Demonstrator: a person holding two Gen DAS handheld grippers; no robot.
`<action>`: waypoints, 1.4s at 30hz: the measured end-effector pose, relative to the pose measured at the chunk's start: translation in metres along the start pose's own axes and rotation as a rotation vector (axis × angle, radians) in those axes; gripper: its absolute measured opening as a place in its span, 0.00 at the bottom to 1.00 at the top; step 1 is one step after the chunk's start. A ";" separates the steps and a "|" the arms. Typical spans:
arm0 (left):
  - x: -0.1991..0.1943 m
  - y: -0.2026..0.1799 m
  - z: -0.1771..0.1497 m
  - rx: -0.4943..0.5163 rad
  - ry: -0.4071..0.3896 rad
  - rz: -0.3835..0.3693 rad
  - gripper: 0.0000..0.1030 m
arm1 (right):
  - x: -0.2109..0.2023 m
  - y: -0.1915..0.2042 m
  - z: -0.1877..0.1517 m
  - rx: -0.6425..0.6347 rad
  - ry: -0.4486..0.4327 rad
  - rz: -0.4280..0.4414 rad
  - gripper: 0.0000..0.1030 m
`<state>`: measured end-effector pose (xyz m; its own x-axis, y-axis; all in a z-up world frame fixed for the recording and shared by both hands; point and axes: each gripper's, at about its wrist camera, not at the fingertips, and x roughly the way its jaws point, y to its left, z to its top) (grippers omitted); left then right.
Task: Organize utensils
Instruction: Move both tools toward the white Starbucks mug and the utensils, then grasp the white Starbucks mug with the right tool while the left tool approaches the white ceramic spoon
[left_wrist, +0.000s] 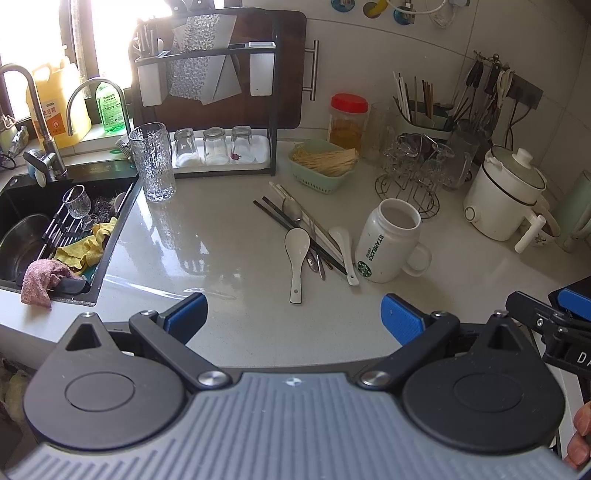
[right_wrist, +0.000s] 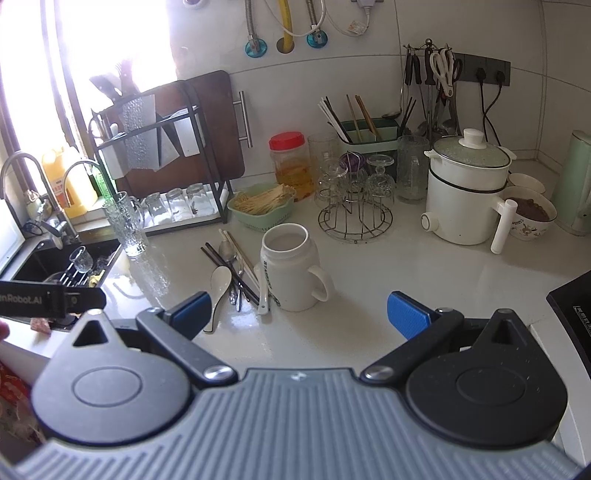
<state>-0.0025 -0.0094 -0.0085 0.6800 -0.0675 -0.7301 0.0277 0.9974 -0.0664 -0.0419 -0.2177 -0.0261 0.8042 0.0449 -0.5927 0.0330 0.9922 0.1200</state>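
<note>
The pale bench (left_wrist: 207, 236) is filling the middle of both views, with the black sink (left_wrist: 22, 236) sitting at the left edge of the frame. Just right of centre in the left wrist view, a white mug (left_wrist: 388, 243) is standing upright with its mouth empty, handle pointing right. Directly left of it, touching its base, the utensils are lying in a loose crossed heap: a large white spoon (left_wrist: 297, 254) with its handle pointing toward the bottom of the frame, a smaller white spoon (left_wrist: 345, 254) right against the mug, dark chopsticks (left_wrist: 291, 225) running diagonally under them, and a metal spoon (left_wrist: 293, 210) nearer the top of the pile.

The left gripper (left_wrist: 293, 321) is hovering low in its frame with its blue pads spread wide, holding nothing; the right gripper (right_wrist: 299, 314) is doing the same in its own view, also spread and empty.

Nothing looks sorted yet. The pieces are overlapping, so lifting one is likely to drag or flick its neighbours, and glazed spoons are apt to be slipping between pads. The mug is standing so close that a sideways nudge could be tipping it.
</note>
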 end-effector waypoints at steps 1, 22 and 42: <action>0.000 0.000 0.000 0.001 0.000 -0.001 0.99 | 0.000 0.000 0.000 0.000 -0.001 0.002 1.00; 0.004 -0.011 -0.005 0.012 0.015 -0.005 0.99 | 0.000 -0.002 -0.005 0.009 0.011 0.025 1.00; 0.056 -0.025 -0.016 -0.049 0.054 0.081 0.99 | 0.038 -0.030 -0.018 -0.090 0.006 0.185 1.00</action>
<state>0.0232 -0.0383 -0.0586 0.6383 0.0106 -0.7697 -0.0626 0.9973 -0.0382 -0.0232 -0.2438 -0.0668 0.7879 0.2280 -0.5720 -0.1686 0.9733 0.1557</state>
